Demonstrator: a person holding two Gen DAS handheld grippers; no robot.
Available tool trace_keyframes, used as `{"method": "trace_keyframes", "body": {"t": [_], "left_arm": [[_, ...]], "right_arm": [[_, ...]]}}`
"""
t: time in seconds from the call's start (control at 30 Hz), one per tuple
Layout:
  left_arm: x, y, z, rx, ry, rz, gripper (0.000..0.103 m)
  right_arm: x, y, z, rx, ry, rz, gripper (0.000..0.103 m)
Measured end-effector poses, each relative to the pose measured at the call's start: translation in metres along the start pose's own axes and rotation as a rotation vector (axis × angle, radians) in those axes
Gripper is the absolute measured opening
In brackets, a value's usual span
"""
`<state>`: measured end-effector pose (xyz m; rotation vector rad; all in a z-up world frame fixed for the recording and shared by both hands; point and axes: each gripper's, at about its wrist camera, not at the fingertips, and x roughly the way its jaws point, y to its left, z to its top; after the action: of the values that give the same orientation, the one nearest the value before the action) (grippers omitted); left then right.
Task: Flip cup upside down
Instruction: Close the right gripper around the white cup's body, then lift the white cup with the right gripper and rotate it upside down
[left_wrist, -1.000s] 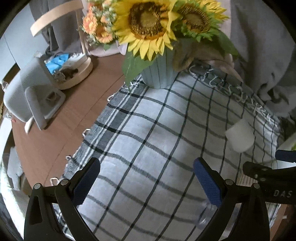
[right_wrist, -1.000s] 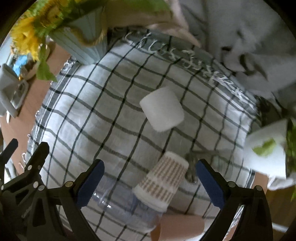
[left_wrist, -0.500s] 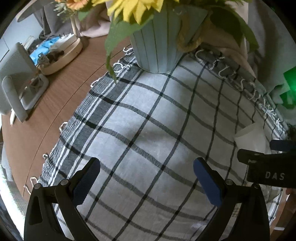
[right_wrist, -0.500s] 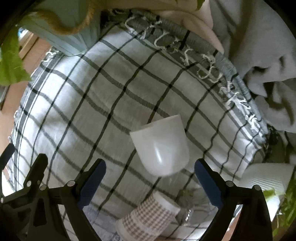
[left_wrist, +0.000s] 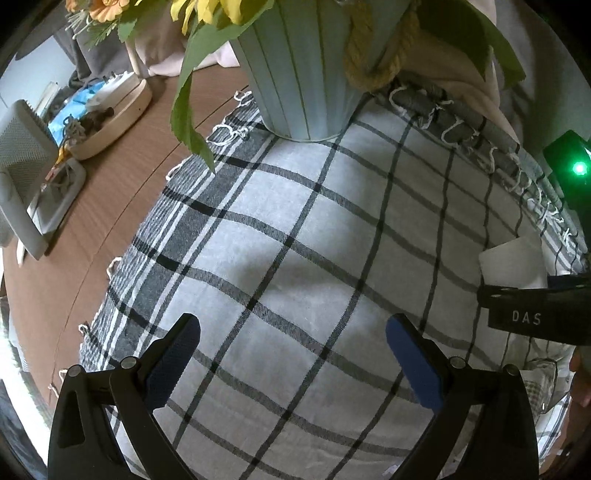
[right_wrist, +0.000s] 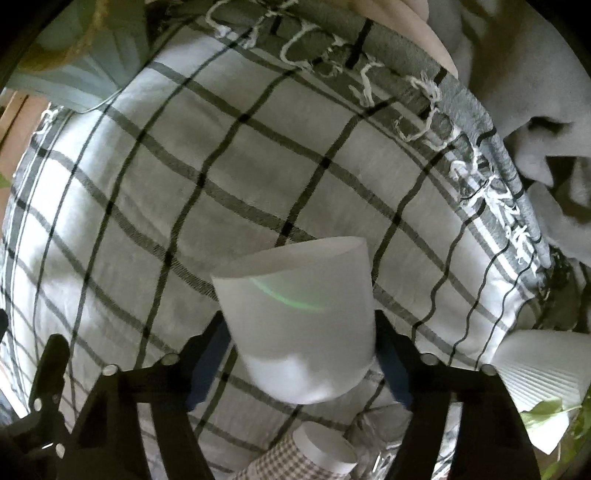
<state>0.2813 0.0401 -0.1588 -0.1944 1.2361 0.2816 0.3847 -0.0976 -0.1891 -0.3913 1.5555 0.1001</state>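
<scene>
So the cup (right_wrist: 295, 325) sits right between the right gripper (right_wrist: 301, 363) jaws, on the plaid cloth (right_wrist: 229, 177). A checked paper cup (right_wrist: 314, 456) lies just below and behind the jaws. Ribbed pot (right_wrist: 539, 365) off to their right. Over on the left gripper (left_wrist: 291, 363), only cloth between the jaws; the vase (left_wrist: 303, 70) stands far ahead of them, with the round tray (left_wrist: 114, 110) off ahead-left on the table (left_wrist: 122, 177).

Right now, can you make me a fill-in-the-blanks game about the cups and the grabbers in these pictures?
1. The white cup sits between the fingers of the ____ gripper.
2. The left gripper holds ____.
3. The checked cloth lies under a pale blue ____ of sunflowers.
4. Below the white cup lies a ____ paper cup.

Missing words: right; nothing; vase; checkered
</scene>
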Motion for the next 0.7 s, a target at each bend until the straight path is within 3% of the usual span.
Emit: {"method": "trace_keyframes", "body": {"t": [0.2,0.4,0.57,0.7], "left_arm": [[-0.006,0.001,0.0,0.032,-0.021,0.006,0.103],[-0.025,0.006,-0.004,0.092,-0.065,0.005,0.103],[-0.05,0.016,-0.016,0.142,-0.096,-0.028,0.103],[-0.078,0.025,-0.024,0.179,-0.148,-0.05,0.103]], "right_arm": [[0.004,-0.012,0.002,0.053,-0.008,0.034,0.068],[-0.014,-0.025,-0.032,0.085,-0.044,0.052,0.068],[-0.056,-0.033,-0.067,0.157,-0.107,0.089,0.068],[-0.104,-0.038,-0.108,0.226,-0.206,0.133,0.068]]}}
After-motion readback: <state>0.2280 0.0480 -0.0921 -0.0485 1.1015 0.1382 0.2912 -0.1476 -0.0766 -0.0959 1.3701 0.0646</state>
